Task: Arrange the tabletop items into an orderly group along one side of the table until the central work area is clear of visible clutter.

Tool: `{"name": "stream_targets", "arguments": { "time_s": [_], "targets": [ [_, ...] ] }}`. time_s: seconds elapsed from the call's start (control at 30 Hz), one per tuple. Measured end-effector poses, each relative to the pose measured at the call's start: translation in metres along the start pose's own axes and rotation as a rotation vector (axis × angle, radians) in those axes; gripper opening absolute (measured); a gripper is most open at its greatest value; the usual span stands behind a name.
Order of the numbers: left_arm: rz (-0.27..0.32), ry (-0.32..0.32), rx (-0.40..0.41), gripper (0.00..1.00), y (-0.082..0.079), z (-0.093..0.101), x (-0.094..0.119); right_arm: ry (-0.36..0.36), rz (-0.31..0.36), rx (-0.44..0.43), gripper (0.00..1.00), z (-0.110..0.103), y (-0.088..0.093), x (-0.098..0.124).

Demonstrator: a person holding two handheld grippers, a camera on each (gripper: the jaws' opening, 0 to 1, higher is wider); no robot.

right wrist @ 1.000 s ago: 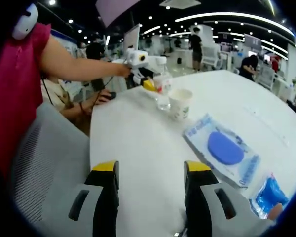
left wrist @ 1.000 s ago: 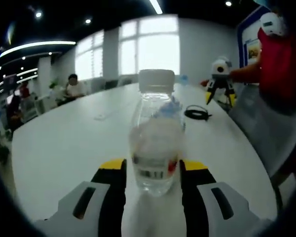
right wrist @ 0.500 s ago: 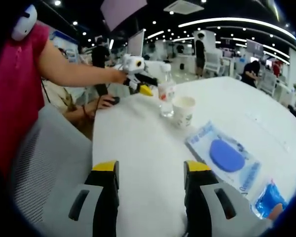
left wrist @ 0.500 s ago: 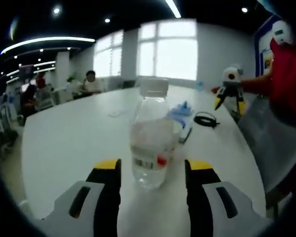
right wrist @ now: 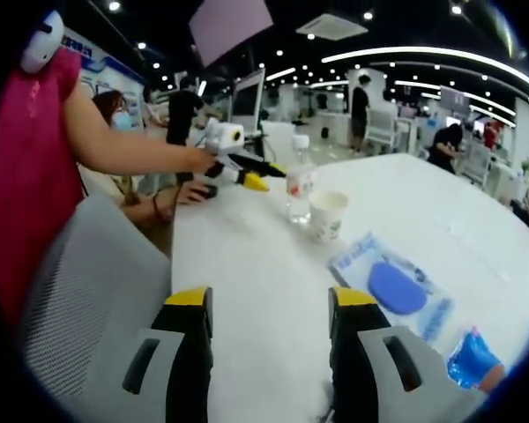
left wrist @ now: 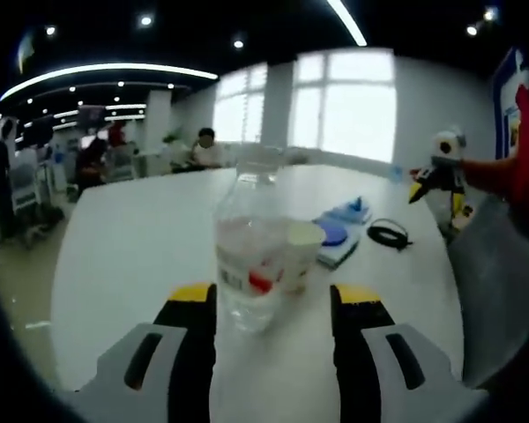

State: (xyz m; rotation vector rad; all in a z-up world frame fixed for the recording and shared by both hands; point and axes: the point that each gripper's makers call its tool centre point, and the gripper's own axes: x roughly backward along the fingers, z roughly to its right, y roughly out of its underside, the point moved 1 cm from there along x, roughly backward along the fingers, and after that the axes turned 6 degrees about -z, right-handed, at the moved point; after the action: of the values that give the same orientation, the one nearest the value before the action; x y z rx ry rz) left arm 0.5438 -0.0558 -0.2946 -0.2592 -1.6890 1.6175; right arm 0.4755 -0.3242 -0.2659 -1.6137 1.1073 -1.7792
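Left gripper view: my left tongs (left wrist: 271, 310) stood apart, jaws wide, with the clear water bottle (left wrist: 249, 245) upright on the white desk (left wrist: 132, 238) between and just ahead of the yellow-tipped jaws; I could not tell whether either jaw touched it. A paper cup (left wrist: 301, 252) stood just beside the bottle on its far right, and beyond it lay a blue-and-white packet (left wrist: 335, 242), a small blue pouch (left wrist: 351, 210) and a coiled black cable (left wrist: 390, 235). Right gripper view: my right tongs (right wrist: 271, 319) were likewise wide, holding nothing, over a bare stretch of desk (right wrist: 247, 282). Farther off, the bottle (right wrist: 299, 187) and cup (right wrist: 327, 214) stood close together near the desk's left edge; the packet (right wrist: 394, 287) lay nearer on the right, the blue pouch (right wrist: 473, 359) at lower right. A person in a red top (right wrist: 26, 167) held another gripper (right wrist: 229, 154) towards the bottle.
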Motion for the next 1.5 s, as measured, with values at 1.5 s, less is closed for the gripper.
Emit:
{"name": "stream_targets", "arguments": {
  "time_s": [1.5],
  "targets": [
    [0.026, -0.200, 0.118, 0.49, -0.047, 0.191, 0.020, 0.516, 0.096, -0.259, 0.53, 0.026, 0.055, 0.139]
  ]
}}
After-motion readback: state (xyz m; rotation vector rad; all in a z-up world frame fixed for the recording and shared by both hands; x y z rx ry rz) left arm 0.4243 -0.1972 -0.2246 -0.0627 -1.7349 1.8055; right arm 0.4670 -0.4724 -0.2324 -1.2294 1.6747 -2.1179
